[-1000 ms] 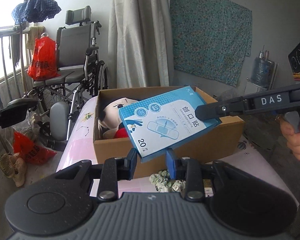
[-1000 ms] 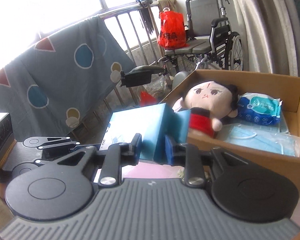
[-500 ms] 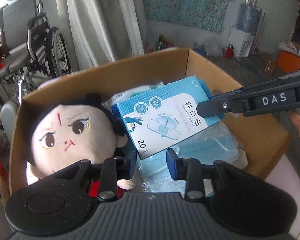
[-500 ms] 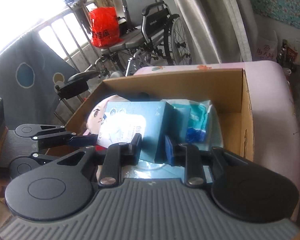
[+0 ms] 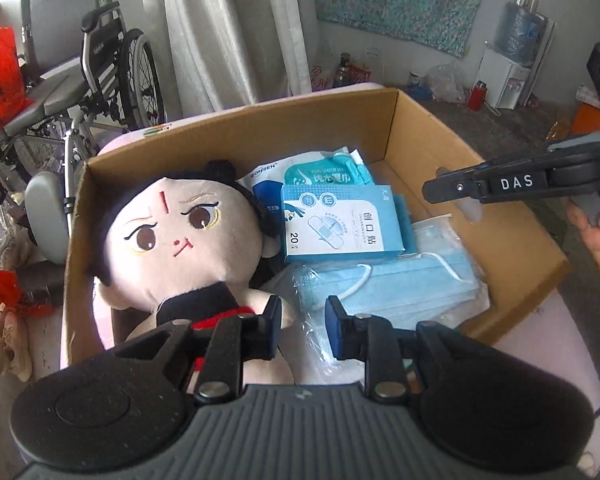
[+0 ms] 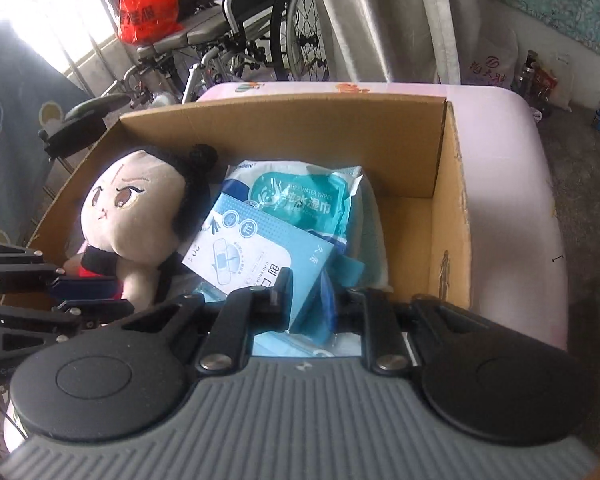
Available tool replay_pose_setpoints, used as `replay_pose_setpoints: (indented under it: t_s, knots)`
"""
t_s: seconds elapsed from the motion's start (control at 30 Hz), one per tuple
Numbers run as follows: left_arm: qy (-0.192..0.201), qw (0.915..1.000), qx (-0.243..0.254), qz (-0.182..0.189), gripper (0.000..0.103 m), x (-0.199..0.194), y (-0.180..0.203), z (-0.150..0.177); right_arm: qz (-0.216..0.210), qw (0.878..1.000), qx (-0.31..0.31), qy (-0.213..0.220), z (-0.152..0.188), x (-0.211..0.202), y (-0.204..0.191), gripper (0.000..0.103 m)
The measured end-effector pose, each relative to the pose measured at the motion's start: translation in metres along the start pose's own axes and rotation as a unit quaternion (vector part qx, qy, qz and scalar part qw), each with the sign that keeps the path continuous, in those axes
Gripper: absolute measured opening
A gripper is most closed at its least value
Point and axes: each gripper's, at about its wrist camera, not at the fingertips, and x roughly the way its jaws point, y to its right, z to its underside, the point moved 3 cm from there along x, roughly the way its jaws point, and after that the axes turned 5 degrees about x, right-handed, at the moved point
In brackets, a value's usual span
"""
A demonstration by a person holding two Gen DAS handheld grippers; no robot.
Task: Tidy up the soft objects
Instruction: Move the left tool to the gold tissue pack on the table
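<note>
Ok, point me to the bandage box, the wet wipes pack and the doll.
bandage box point(image 5: 340, 226), left wrist view, printed top face
wet wipes pack point(image 6: 300, 200), right wrist view, teal label
doll point(image 5: 180, 232), left wrist view, face

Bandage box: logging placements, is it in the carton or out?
In: the bandage box lies inside the cardboard carton, on the wipes pack and masks.

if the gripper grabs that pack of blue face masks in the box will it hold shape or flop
Probably flop: the mask pack is a thin stack in a loose, crinkled clear bag. That film looks glossy, so it may slip between the pads. It looks light, though the bandage box resting on its far edge could drag along.
</note>
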Motion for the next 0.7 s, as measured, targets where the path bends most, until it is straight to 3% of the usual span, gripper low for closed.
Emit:
replay_pose_setpoints:
  t_s: [0.13, 0.27, 0.37, 0.47, 0.57, 0.7]
  knots:
    - [0.06, 0.998, -0.017, 0.014, 0.035, -0.069, 0.005, 0.033, -0.056, 0.997, -0.009, 0.045, 0.022, -0.076, -0.011, 0.016]
    - [0.066, 0.9939, -0.056, 0.069, 0.043, -0.102, 0.029, 0.082, -0.119, 0.992, 0.003, 0.049, 0.066, -0.127, -0.017, 0.021]
    - [0.06, 0.9937, -0.048, 0.083, 0.065, -0.088, 0.059, 0.122, -0.113, 0.994, 0.005, 0.002, 0.111, -0.117, -0.023, 0.025]
    - [0.044, 0.9961, -0.033, 0.07, 0.06, -0.056, 0.088, 0.148, -0.078, 0.996, -0.007, -0.04, 0.146, -0.086, -0.03, 0.025]
    - [0.022, 0.9935, -0.038, 0.105, 0.06, -0.026, 0.105, 0.161, -0.006, 0.996, -0.092, -0.001, 0.168, -0.068, -0.043, 0.025]
    - [0.041, 0.9932, -0.065, 0.088, 0.074, 0.0, 0.115, 0.167, -0.06, 0.998, -0.033, -0.004, 0.171, -0.049, -0.038, 0.027]
